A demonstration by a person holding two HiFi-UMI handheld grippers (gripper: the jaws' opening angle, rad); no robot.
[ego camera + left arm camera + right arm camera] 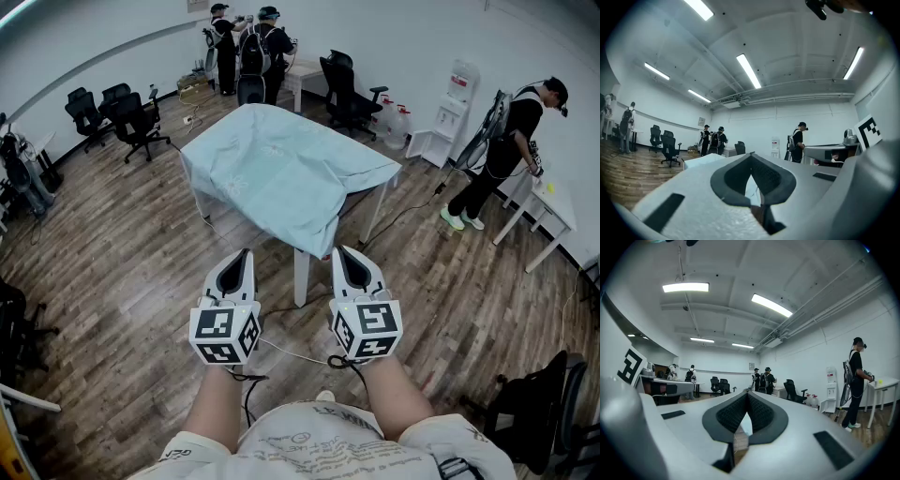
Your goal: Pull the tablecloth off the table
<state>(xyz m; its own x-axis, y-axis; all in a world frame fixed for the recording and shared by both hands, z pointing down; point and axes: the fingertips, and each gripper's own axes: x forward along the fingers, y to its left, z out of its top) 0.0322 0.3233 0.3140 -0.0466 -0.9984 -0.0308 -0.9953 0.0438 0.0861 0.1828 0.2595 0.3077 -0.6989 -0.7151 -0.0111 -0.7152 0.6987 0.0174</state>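
A pale blue tablecloth [286,169] drapes over a white table [302,277] in the middle of the room, hanging down past its near corner. In the head view my left gripper [246,253] and right gripper [339,251] are held side by side in front of my body, short of the table's near corner and clear of the cloth. Both are shut with nothing between the jaws. In the left gripper view the left gripper [751,155] points level across the room, with the cloth [705,159] seen just past it. The right gripper [748,393] likewise shows its pads pressed together.
Wood floor surrounds the table. Black office chairs [122,112] stand at the back left, another chair [349,94] at the back. Two people [251,49] stand at the far wall and a person [502,150] at a white desk [548,202] on the right. A cable runs along the floor.
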